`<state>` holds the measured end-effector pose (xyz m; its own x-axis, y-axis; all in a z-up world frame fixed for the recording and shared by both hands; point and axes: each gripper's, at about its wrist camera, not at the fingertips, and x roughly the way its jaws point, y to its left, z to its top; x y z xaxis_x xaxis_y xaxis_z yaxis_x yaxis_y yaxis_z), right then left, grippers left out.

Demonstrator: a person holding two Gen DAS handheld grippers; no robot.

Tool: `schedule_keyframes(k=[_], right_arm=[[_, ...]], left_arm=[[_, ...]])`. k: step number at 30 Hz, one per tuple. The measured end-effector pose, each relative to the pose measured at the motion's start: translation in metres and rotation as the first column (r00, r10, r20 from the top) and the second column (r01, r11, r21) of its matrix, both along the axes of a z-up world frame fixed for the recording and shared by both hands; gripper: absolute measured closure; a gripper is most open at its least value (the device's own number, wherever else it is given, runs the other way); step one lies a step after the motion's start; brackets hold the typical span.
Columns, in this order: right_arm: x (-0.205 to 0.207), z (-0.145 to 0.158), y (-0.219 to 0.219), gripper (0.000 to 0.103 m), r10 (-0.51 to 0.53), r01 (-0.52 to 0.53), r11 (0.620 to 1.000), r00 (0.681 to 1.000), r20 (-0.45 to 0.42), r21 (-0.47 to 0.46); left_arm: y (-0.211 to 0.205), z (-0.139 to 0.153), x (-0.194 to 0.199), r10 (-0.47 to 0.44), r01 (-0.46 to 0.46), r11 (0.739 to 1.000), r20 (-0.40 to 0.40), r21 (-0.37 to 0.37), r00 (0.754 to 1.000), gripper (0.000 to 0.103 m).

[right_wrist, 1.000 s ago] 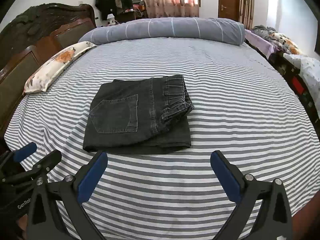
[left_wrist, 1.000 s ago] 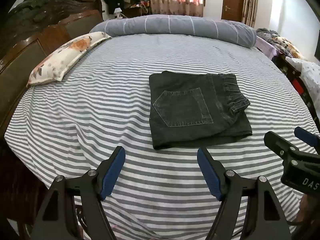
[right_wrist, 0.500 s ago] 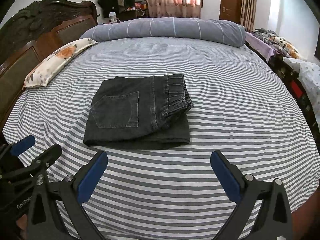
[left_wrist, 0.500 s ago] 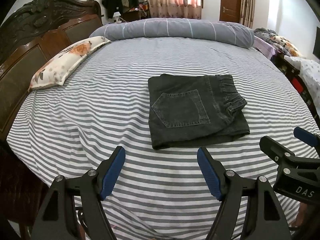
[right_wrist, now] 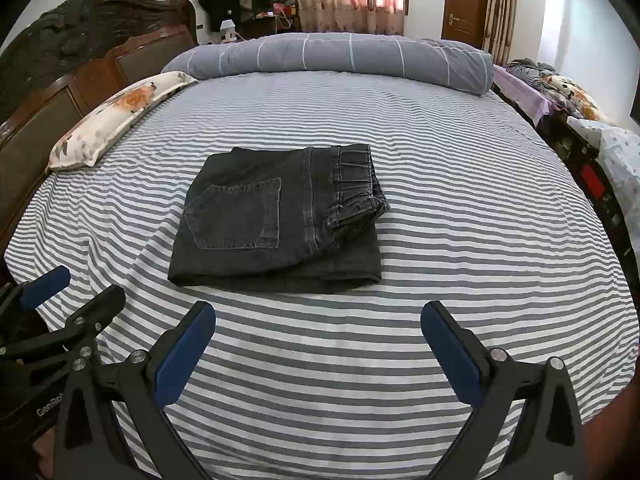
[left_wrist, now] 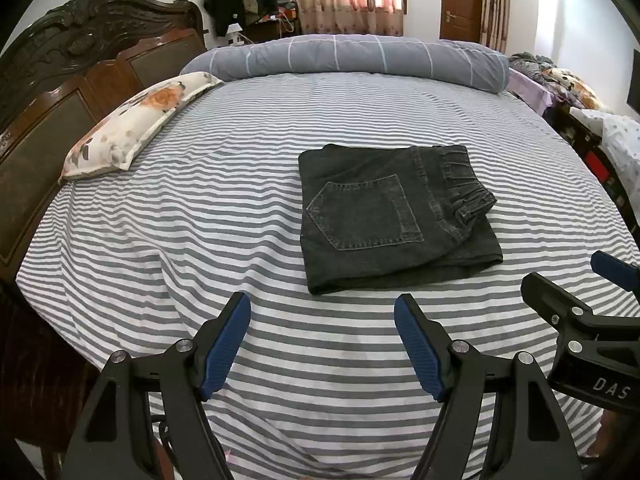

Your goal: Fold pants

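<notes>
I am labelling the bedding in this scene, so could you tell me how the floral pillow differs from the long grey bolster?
The floral pillow is cream with orange flowers; the grey bolster is plain grey with thin pale lines. The pillow is short and flat, lying along the wooden headboard; the bolster is much longer and rounder, stretched across the bed's far edge. Both rest on the striped sheet, apart from the folded pants.

Folded pants [left_wrist: 396,216] mid-bed [left_wrist: 200,240], pillow [left_wrist: 136,124] left, bolster [left_wrist: 352,56] behind
</notes>
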<state>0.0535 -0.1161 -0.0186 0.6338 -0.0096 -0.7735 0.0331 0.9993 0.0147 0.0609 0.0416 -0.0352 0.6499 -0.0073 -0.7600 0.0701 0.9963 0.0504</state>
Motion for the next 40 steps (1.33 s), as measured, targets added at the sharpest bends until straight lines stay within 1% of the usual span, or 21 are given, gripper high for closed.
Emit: schedule_keyframes(k=[10, 27, 32, 40], right_arm=[[-0.003, -0.005, 0.0, 0.001, 0.012, -0.012, 1.0, 1.0, -0.015, -0.001], [-0.004, -0.009, -0.005, 0.001, 0.013, -0.013, 1.0, 0.999, -0.035, 0.009], [-0.005, -0.01, -0.004, 0.001, 0.011, -0.011, 1.0, 0.999, -0.041, 0.009], [-0.007, -0.013, -0.002, 0.001, 0.014, -0.013, 1.0, 0.999, -0.046, 0.014]], left_arm=[[0.008, -0.004, 0.0, 0.005, -0.005, 1.0, -0.008, 0.008, 1.0, 0.028], [0.007, -0.007, 0.003, 0.005, -0.004, 1.0, -0.016, 0.015, 1.0, 0.028], [0.007, -0.011, 0.002, 0.003, -0.002, 0.999, -0.02, 0.038, 1.0, 0.028], [0.01, -0.012, 0.001, -0.015, 0.015, 1.0, -0.021, 0.018, 1.0, 0.029]])
